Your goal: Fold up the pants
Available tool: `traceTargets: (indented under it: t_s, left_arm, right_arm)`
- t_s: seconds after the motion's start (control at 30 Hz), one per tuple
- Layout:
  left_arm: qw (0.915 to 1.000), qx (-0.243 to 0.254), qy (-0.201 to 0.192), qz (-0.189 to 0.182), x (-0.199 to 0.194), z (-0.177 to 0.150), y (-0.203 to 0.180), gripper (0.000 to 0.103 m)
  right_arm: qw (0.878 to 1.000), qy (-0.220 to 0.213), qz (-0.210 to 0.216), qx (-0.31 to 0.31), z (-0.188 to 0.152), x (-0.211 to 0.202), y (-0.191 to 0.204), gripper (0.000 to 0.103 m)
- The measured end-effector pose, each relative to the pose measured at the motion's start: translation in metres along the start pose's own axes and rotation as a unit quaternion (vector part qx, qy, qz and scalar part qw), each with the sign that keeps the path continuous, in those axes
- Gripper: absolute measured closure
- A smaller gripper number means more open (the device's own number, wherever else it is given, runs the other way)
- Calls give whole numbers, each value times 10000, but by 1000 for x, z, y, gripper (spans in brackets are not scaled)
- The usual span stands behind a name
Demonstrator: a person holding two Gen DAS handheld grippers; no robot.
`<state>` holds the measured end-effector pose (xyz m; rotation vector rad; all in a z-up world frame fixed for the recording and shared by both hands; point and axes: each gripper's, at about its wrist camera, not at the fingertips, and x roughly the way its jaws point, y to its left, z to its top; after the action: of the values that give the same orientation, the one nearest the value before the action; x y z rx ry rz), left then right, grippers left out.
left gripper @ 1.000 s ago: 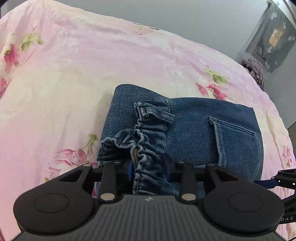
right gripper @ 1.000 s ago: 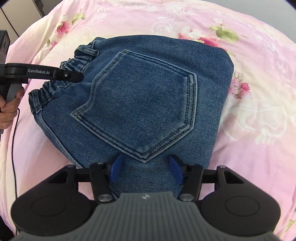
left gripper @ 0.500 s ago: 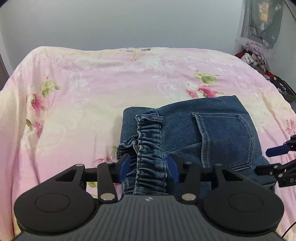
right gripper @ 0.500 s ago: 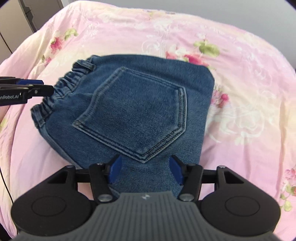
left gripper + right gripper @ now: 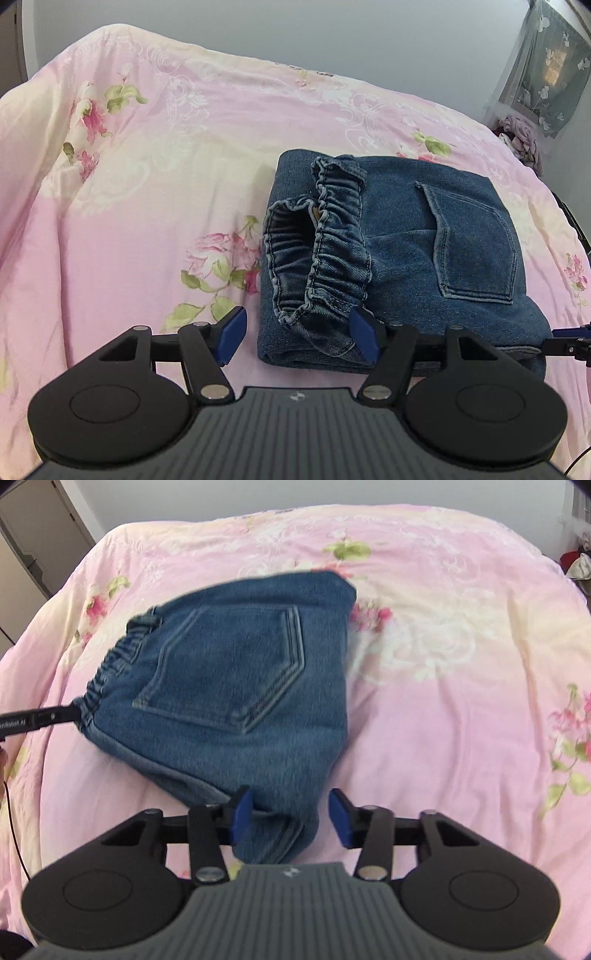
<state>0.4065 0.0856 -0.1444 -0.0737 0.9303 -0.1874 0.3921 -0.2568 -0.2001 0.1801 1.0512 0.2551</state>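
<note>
Up close, the left matte black two-finger gripper (image 5: 297,334): two round discs at the rear corners, a grey ribbed plate between them stamped with a small pale emblem, silver screw heads on the linkage bars, bright blue rubber pads (image 5: 232,334) on the fingertips. The right black gripper (image 5: 290,819) is built the same way: same discs, same ribbed grey plate, same silver screws, same blue pads (image 5: 241,818). From its camera, the other gripper's slim black finger shows white lettering, with a thin dark red cable (image 5: 13,830) trailing below it.
</note>
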Motion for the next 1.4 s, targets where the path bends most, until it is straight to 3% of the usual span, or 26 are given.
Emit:
traceTargets:
  t_s: [0.1, 0.23, 0.4, 0.47, 0.6, 0.73, 0.87, 0.93, 1.0, 1.07, 1.23, 1.4]
  left_arm:
    - [9998, -102, 184, 73, 12, -2, 3, 28]
    - [9990, -162, 387, 135, 28, -8, 7, 26]
    - [9995, 50, 306, 87, 11, 2, 4, 28]
    - [9992, 257, 260, 169, -1, 12, 1, 33]
    - [9990, 390, -155, 181, -21, 45, -3, 34]
    - [9985, 340, -431, -20, -11, 82, -16, 37]
    - [9982, 251, -542, -62, 22, 105, -35, 50]
    - [9989, 225, -391, -100, 45, 112, -39, 64]
    - [9992, 254, -295, -24, 65, 115, -41, 67]
    - [9988, 293, -366, 134, 79, 115, -39, 66]
    - [9998, 145, -145, -48, 111, 108, -26, 58]
    - [9998, -2, -154, -111, 128, 97, -21, 55]
  right_arm:
    - [9988, 467, 50, 102, -14, 25, -4, 67]
    - [9994, 327, 58, 45, -28, 44, -3, 65]
    - [9989, 414, 87, -195, -20, 31, 0, 65]
    - [9983, 484, 149, -273, -14, 16, 1, 65]
    - [9983, 128, 92, -552, 5, -20, 1, 64]
    - [9967, -369, -138, -709, 47, -29, 0, 67]
    - [9936, -797, -312, -732, 97, -9, -4, 81]
    - [9935, -936, -260, -592, 124, 5, -7, 87]
    - [9941, -977, -151, -448, 147, 21, -9, 90]
    - [9945, -933, -87, -464, 163, 37, -9, 90]
    - [9963, -516, -357, -595, 175, 90, -11, 91]
    - [9988, -477, -91, -101, 170, 117, -33, 91]
